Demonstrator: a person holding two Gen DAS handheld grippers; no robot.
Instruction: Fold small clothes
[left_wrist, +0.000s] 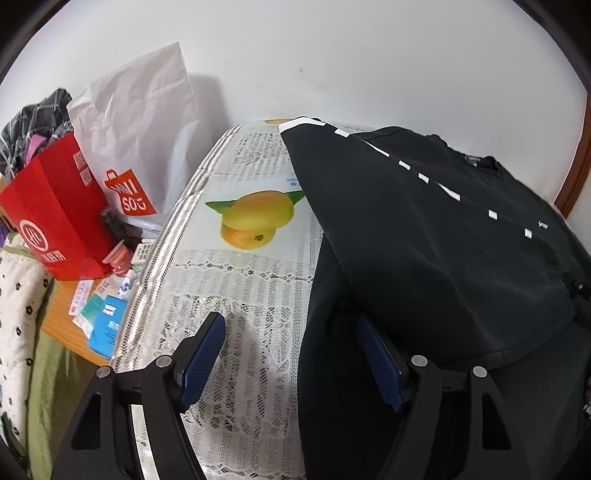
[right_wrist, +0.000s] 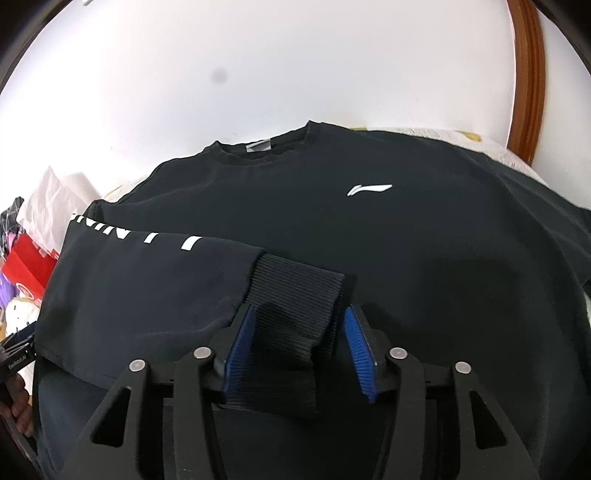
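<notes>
Right wrist: right tongs (right_wrist: 299, 332) spread around sleeve cuff (right_wrist: 295, 291); left tongs (left_wrist: 288, 354) spread.

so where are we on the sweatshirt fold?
Early. Done: one sleeve is folded across the chest of the black sweatshirt, which lies face up on the lace tablecloth. In hand: the right gripper is open around that sleeve's ribbed cuff. The left gripper is open at the sweatshirt's edge. Left: the other sleeve and the body folds.
</notes>
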